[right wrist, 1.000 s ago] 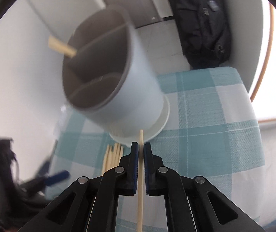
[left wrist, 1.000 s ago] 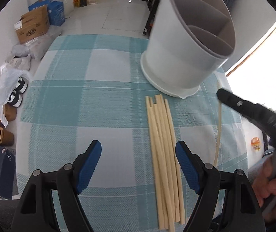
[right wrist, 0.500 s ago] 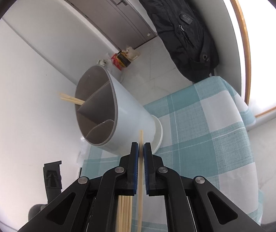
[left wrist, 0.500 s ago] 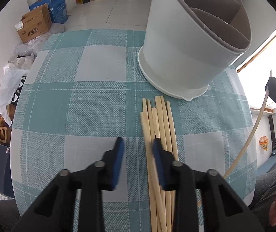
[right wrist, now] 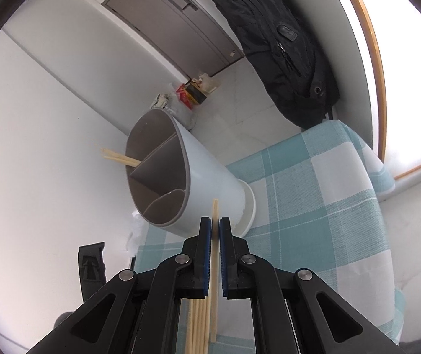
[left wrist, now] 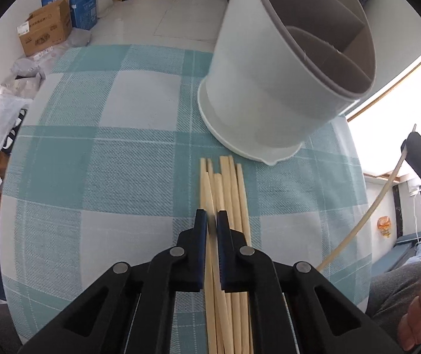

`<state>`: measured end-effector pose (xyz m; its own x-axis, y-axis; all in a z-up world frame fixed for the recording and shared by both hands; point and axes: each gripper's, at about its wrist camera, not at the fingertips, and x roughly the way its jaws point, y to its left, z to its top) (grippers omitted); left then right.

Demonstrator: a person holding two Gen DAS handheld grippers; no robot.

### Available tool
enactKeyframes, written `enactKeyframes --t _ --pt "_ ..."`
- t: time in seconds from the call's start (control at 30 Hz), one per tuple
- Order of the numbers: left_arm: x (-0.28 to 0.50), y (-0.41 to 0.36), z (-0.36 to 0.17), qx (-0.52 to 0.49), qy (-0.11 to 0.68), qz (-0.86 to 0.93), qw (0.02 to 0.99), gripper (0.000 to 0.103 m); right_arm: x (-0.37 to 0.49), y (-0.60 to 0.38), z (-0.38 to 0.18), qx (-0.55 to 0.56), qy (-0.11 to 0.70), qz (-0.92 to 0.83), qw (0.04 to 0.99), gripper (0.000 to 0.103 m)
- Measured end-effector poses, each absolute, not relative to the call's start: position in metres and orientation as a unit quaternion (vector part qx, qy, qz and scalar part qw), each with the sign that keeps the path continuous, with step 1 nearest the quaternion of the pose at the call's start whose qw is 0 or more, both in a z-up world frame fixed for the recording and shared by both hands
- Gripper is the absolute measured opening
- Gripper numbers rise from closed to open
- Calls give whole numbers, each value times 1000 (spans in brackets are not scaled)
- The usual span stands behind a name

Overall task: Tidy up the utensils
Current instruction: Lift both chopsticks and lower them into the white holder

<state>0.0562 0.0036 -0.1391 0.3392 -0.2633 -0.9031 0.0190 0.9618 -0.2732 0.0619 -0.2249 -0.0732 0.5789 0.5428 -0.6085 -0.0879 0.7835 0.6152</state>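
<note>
One white divided utensil holder (left wrist: 272, 88) stood on the checked tablecloth (left wrist: 92, 159). Six chopsticks (left wrist: 231, 188) lay before it; the left gripper (left wrist: 211, 221) pinched one. The right gripper (right wrist: 215, 230) clamped another chopstick (right wrist: 215, 206); two (right wrist: 119, 157) sat inside the holder.

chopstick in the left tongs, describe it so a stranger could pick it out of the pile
Start at the big white holder on the checked tablecloth. A row of pale chopsticks lies side by side in front of its base. The chopstick you want is at the row's left edge, the only one pinched between the blue pads of the left tongs.
</note>
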Motion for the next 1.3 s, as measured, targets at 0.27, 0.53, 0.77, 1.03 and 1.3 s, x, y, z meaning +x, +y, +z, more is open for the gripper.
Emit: enactKeyframes --t 0.27,0.53,0.77,1.03,1.3 --pt "44 1 -106 -109 521 -96 841 2 53 -223 -62 255 398 191 860 5" --pt "25 7 -74 -113 475 -109 866 2 36 -210 -45 212 366 201 884 5" --pt "17 6 -59 -116 446 -130 878 2 16 -200 -27 182 328 214 902 5" --pt "12 4 -30 -98 409 -152 895 2 6 -191 -19 169 316 214 909 5" --pt "15 8 -3 -110 376 -155 907 2 8 -186 6 159 303 228 912 5"
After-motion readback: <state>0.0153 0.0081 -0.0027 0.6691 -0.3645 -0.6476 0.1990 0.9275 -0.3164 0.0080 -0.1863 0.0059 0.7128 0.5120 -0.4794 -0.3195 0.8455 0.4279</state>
